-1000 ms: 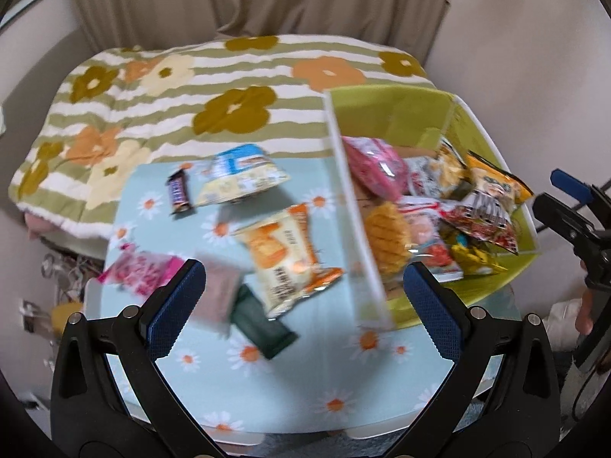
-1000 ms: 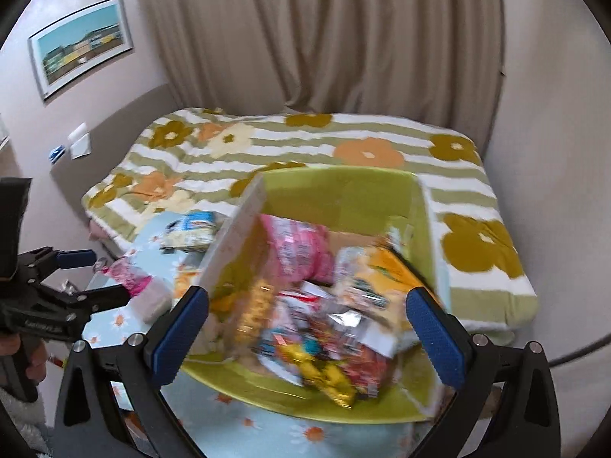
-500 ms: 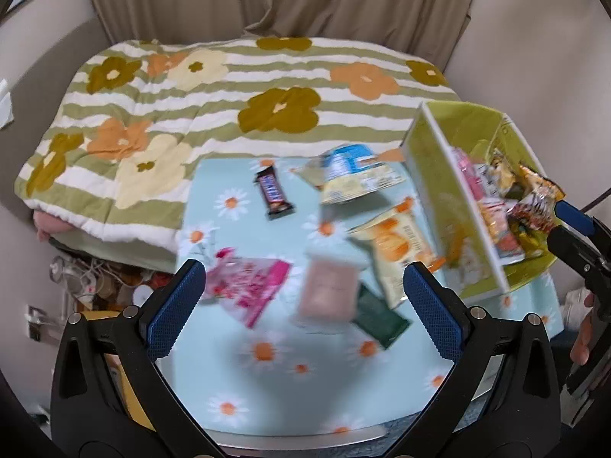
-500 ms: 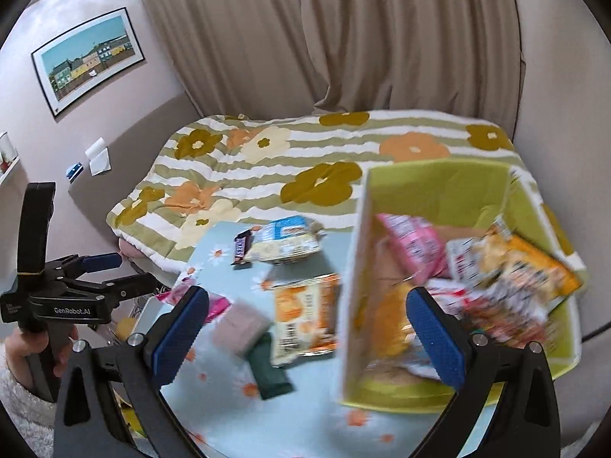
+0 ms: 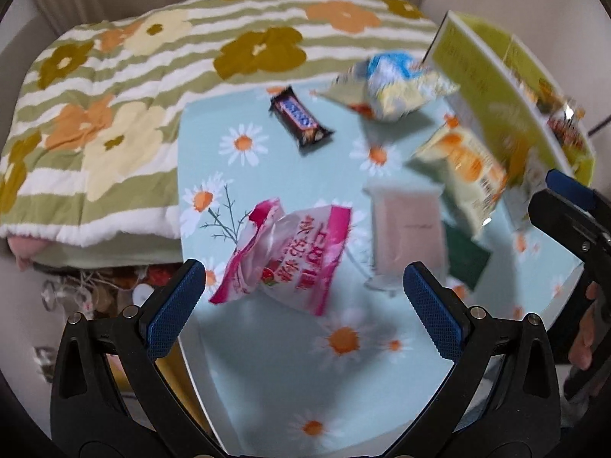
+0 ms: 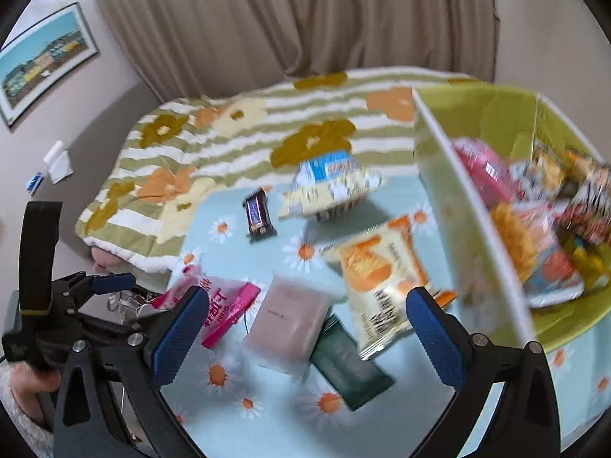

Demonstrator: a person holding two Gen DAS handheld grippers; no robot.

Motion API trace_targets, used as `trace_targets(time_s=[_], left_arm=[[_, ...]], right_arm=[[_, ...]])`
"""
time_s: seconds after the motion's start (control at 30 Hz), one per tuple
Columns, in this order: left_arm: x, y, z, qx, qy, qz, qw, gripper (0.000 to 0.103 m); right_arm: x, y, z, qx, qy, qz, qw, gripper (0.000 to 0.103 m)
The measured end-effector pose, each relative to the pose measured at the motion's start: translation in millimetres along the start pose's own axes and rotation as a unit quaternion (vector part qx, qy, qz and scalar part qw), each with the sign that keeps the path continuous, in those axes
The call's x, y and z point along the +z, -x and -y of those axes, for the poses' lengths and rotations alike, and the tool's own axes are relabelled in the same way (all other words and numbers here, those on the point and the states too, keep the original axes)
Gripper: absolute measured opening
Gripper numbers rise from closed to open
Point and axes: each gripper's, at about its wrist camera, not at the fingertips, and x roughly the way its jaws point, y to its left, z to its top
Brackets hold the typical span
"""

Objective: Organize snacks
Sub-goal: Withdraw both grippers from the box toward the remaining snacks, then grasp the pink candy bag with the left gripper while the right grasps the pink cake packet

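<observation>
My left gripper (image 5: 303, 305) is open and empty just above a pink-and-white snack bag (image 5: 290, 252) on the daisy tablecloth (image 5: 267, 362). My right gripper (image 6: 305, 328) is open and empty above a pale pink packet (image 6: 288, 318), which also shows in the left wrist view (image 5: 406, 233). Loose on the table lie a brown chocolate bar (image 5: 299, 116), a blue-and-yellow bag (image 5: 389, 84), an orange-and-cream bag (image 6: 382, 271) and a dark green packet (image 6: 349, 362). A green box (image 6: 473, 206) at the right holds several snacks.
A bed with a striped flower blanket (image 5: 114, 76) lies beyond the table. Curtains (image 6: 305, 19) hang behind it. Clutter sits on the floor by the table's left edge (image 5: 114, 286). The other gripper shows at the edge of each view (image 6: 76, 305).
Both views have swung left, away from the green box and over the loose snacks. My left gripper has come down close to the pink-and-white bag. Both grippers stayed open.
</observation>
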Motion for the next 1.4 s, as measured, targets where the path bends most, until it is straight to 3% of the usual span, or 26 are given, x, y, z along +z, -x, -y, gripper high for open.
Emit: trace_targets(time_s=[0.37,0.57,0.9,1.07,1.2,1.4], left_arm=[[-6,-62,-3,0.001,-0.047,-0.012,0.9988,0.102],[-9,-81,1,0.02,-0.079,-0.012,0.9966,0.088],[-12,-77,1,-0.004,-0.1,0.009,0.995,0.078],[-12,-68,-2,-0.016,-0.104,0.025,0.9941,0.063],[-14,-65,-8,-0.03,-0.098,0.036,0.9941,0.057],[-13,-57,-13,-0.035,-0.092,0.04,0.9944,0.05]], right_arm=[[-28,-58,-19,-0.047,-0.031,-0.034,0.998,0.099],[-36,-68,-26,-0.055,-0.022,-0.045,0.997,0.093],[-45,-73,-25,-0.06,-0.033,-0.048,0.996,0.092],[-44,-75,-28,-0.062,-0.031,-0.044,0.997,0.092],[-41,-85,-32,-0.06,-0.029,-0.054,0.996,0.076],[-35,-92,-32,-0.069,-0.023,-0.055,0.996,0.075]])
